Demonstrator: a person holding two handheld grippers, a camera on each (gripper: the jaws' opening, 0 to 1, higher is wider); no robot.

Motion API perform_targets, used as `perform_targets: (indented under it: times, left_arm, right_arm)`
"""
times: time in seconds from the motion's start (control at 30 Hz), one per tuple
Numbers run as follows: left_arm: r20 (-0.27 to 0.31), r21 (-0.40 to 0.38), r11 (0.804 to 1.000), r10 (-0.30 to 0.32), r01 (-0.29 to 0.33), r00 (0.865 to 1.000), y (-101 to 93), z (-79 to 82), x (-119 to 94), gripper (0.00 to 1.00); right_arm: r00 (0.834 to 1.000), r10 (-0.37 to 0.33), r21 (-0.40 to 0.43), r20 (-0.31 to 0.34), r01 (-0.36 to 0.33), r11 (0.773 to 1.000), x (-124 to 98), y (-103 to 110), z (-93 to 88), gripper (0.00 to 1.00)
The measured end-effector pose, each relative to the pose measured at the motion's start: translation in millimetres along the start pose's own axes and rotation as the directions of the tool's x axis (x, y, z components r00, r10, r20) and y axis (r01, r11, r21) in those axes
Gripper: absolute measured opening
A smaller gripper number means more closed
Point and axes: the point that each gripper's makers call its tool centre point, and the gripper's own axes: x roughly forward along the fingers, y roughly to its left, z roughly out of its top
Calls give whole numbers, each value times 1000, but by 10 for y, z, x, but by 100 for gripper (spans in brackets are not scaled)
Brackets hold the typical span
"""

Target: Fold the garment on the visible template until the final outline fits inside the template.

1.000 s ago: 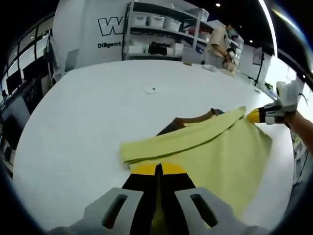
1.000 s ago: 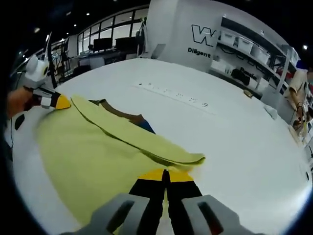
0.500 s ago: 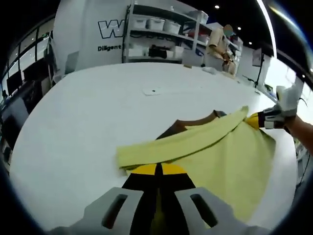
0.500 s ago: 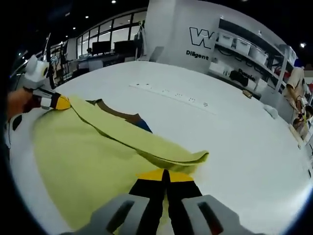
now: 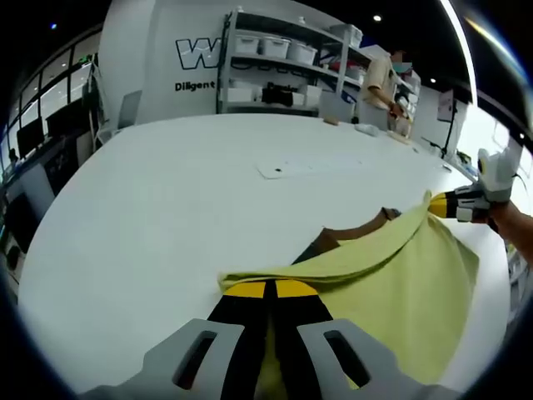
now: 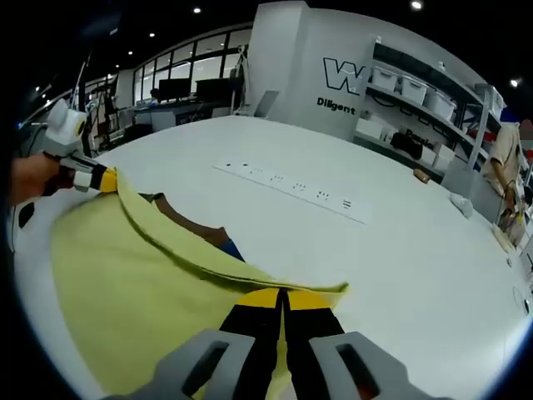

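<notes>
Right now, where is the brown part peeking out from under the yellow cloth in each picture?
Left gripper view: the brown part sits right of centre, just above the yellow cloth's raised edge.
Right gripper view: the brown part lies left of centre, just past the cloth's lifted edge.
Shared landmark: the white wall with big letters stands behind the white table in both.

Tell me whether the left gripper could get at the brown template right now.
Probably not yet. The left gripper is shut on the yellow garment edge, and the garment covers most of the brown template; just a strip shows beyond the fold. It would have to let go first.
</notes>
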Motion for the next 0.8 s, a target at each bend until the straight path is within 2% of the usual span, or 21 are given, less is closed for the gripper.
perform_targets:
  times: [0.17, 0.33, 0.6, 0.8]
  left_arm:
    - [5, -15, 1000, 16, -16, 1000, 72, 42, 44, 0]
    - [-5, -16, 1000, 18, -18, 1000, 73, 17, 72, 0]
    - [-34, 0, 1000, 27, -27, 999, 95, -72, 80, 0]
    - [-36, 17, 999, 32, -32, 999, 91, -71, 72, 0]
  right_arm:
    - [1000, -10, -6, 8, 10, 1000, 39, -36, 23, 0]
    - [1000, -12, -3, 3, 12, 1000, 70, -48, 10, 0]
    - [999, -1, -4, -39, 0, 1000, 99, -10, -117, 0]
    - [998, -2, 3, -56, 2, 1000, 105, -12, -182, 0]
